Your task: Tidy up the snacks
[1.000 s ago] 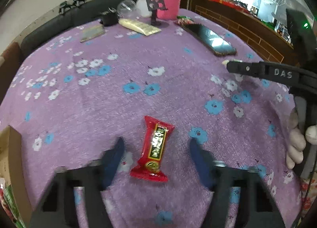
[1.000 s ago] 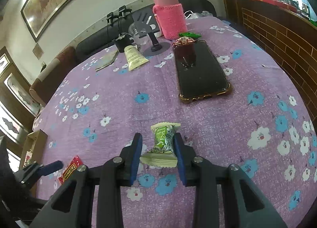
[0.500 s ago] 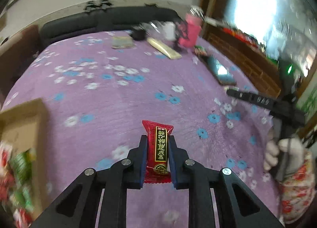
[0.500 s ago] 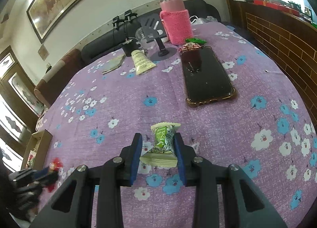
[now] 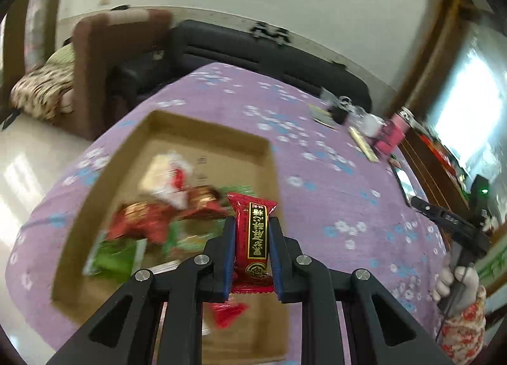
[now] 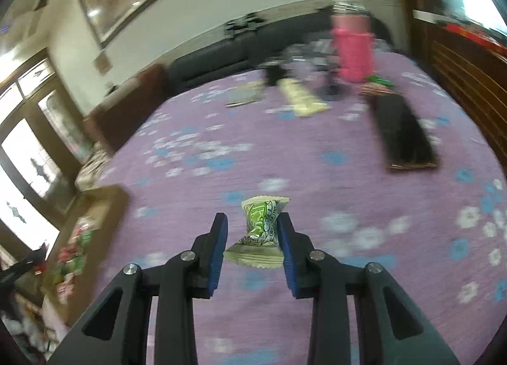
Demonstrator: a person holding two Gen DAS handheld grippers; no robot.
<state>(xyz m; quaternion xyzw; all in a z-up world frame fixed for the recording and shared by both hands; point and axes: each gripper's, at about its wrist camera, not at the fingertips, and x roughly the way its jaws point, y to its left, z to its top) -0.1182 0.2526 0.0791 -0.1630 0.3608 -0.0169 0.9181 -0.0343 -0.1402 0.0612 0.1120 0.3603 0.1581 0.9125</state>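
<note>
My left gripper (image 5: 252,247) is shut on a red snack packet (image 5: 253,235) with gold lettering and holds it above the right side of an open cardboard box (image 5: 202,133). Several red and green snack packets (image 5: 152,216) lie in the box. My right gripper (image 6: 253,239) holds a green and white snack packet (image 6: 261,225) above the purple flowered tablecloth (image 6: 285,149); its jaws stand a little wider than before, the packet still between them. The box also shows at the left edge of the right wrist view (image 6: 98,203). The right gripper shows at the right in the left wrist view (image 5: 450,222).
At the table's far end stand a pink sleeved bottle (image 6: 353,44), a cream tube (image 6: 301,97), a small booklet (image 6: 244,98) and a black phone (image 6: 402,133). A dark sofa (image 5: 269,48) and a brown armchair (image 5: 104,57) lie beyond the table.
My left gripper closed on the red packet, lifted it and swung it left over the box. My right gripper carried the green packet left toward the box, its jaws slightly wider.
</note>
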